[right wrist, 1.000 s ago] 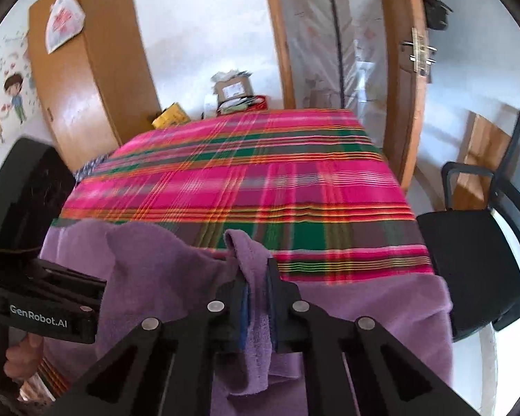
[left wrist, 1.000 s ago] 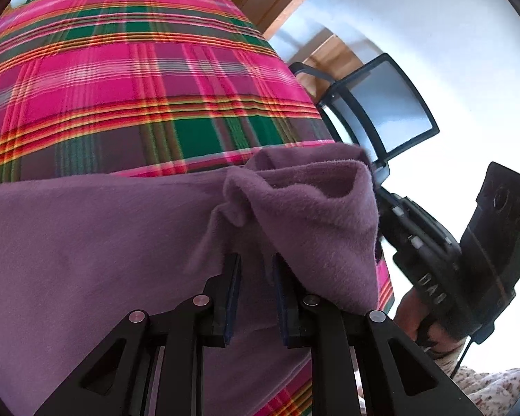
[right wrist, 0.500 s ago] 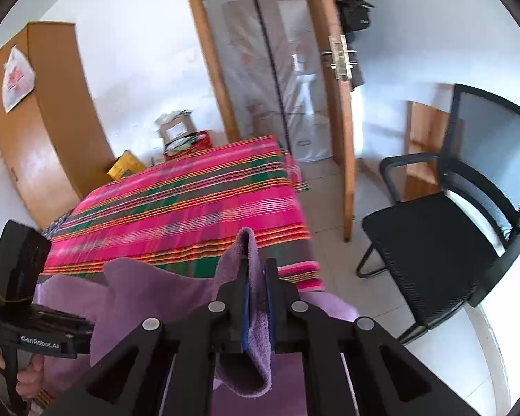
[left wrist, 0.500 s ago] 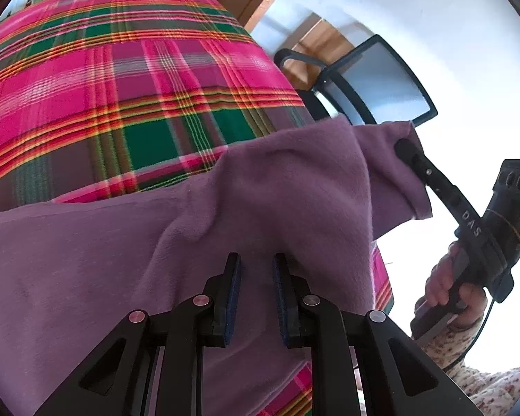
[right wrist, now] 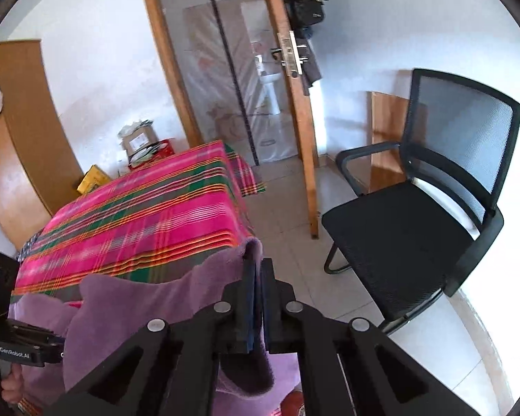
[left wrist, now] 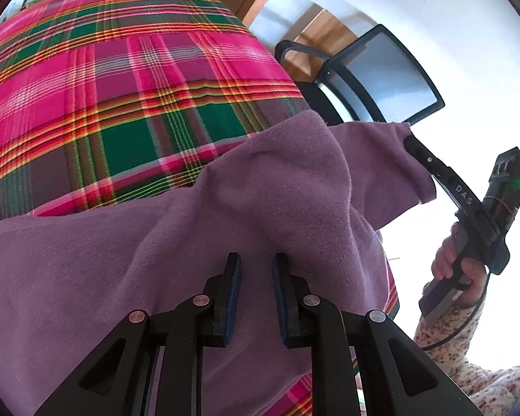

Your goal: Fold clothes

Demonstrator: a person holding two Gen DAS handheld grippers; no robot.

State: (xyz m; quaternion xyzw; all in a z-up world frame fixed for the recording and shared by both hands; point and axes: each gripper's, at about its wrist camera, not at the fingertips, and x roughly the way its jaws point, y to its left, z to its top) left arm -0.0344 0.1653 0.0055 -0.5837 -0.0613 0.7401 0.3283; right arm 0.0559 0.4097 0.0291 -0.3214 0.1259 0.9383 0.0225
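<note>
A purple fleece garment (left wrist: 267, 215) lies spread across the lower half of the left wrist view, covering the near end of a bed with a pink, green and orange plaid cover (left wrist: 121, 79); the plaid fills the upper left of that frame bare, up to its far edge at the top. The left gripper (left wrist: 256, 267) sits at the bottom centre with its jaws a modest gap apart, fleece lying under and between the blue pads; whether the pads actually press on it cannot be told. At the right of that frame the garment's corner is drawn out past the bed's side edge into the air, where the right gripper (left wrist: 410, 142) has it pinched, held by a hand (left wrist: 457, 263) in a floral sleeve (left wrist: 468, 357). In the right wrist view the right gripper (right wrist: 256, 267) shows at lower centre, jaws closed tight on a thin fold of the purple fleece (right wrist: 156, 298) that rises just above the fingertips and hangs below them. The bed's corner and side edge run down the middle of that frame; to their right is open tiled floor (right wrist: 294, 228), then a black mesh office chair (right wrist: 419, 215) at the right, well apart from the bed. A wooden door (right wrist: 294, 104) stands open at top centre, a wooden wardrobe (right wrist: 20, 131) at the left edge.
</note>
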